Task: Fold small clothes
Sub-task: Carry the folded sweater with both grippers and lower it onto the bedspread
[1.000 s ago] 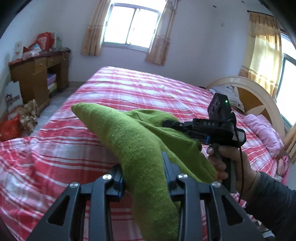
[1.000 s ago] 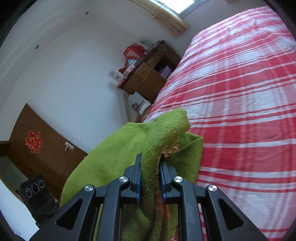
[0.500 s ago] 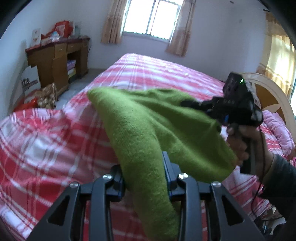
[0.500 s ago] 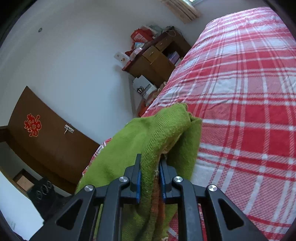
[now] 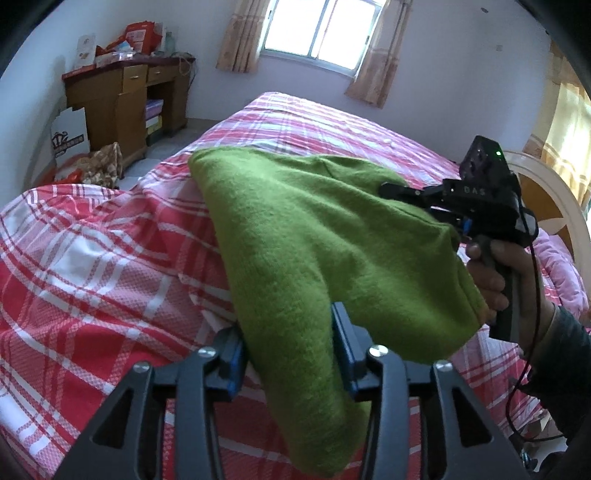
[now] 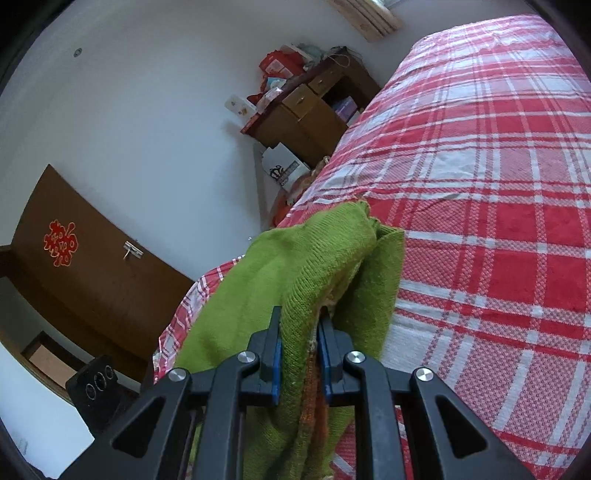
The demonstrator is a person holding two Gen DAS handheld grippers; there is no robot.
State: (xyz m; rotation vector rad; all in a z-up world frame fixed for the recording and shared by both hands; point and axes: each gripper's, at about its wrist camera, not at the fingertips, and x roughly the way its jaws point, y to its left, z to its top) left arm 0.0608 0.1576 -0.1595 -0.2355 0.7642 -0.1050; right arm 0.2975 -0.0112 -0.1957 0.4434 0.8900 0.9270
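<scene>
A green knit garment (image 5: 314, 243) hangs doubled over between my two grippers, above the red plaid bed (image 5: 92, 266). My left gripper (image 5: 288, 343) is shut on a thick fold of it at the near end. My right gripper (image 5: 391, 190), held in a hand at the right, is shut on the far edge. In the right wrist view the right gripper (image 6: 299, 332) pinches the garment (image 6: 314, 258), whose orange inner trim shows between the jaws. The garment's far corner lies close over the bed (image 6: 498, 221).
A wooden desk (image 5: 122, 96) with boxes on it stands at the back left, a paper bag and clutter at its foot. A window with curtains (image 5: 317, 33) is behind the bed. A headboard and pink pillow (image 5: 554, 258) are at the right. A brown door (image 6: 74, 266) is beside the bed.
Both grippers have moved lower and toward the bed with the garment still gripped. The garment's far fold has come down nearer the bedspread.
</scene>
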